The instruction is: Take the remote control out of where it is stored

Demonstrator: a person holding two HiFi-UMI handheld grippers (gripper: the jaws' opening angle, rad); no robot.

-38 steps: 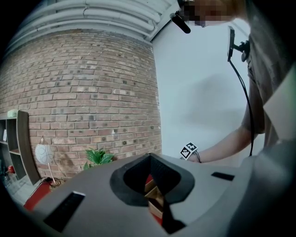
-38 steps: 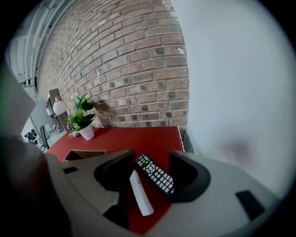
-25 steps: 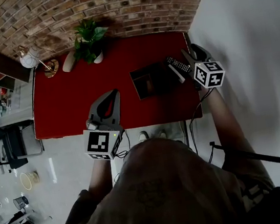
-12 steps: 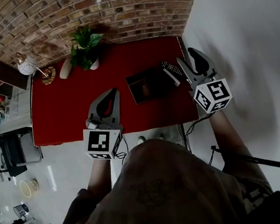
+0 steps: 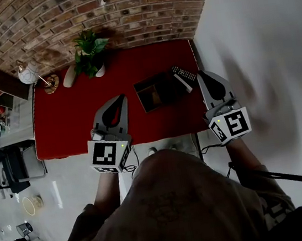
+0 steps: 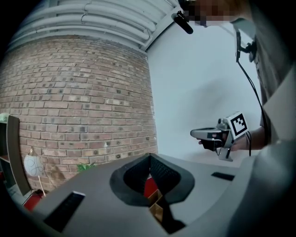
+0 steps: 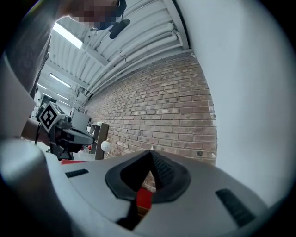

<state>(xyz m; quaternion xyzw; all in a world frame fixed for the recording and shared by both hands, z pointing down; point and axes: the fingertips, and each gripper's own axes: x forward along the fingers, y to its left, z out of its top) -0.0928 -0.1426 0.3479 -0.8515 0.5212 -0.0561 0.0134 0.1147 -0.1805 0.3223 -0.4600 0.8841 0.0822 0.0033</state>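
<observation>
The remote (image 5: 182, 76) lies in the upper centre-right of the head view, on the red table (image 5: 72, 117), at the right edge of a dark open box (image 5: 155, 91); I cannot tell whether it rests on the box's rim or just beside it. My right gripper (image 5: 201, 74) is just right of the remote, apart from it, over the table's right edge; its jaws have just been closing and now meet at the tips with nothing between them. My left gripper (image 5: 121, 98) is at lower left of the box, well apart from the remote, over the table's near part; its jaws are closed too and empty. Along the table's far edge, at upper left, stand a plant (image 5: 88, 51) and a lamp (image 5: 28, 74); a brick wall (image 5: 97, 13) runs across the top of the frame.
</observation>
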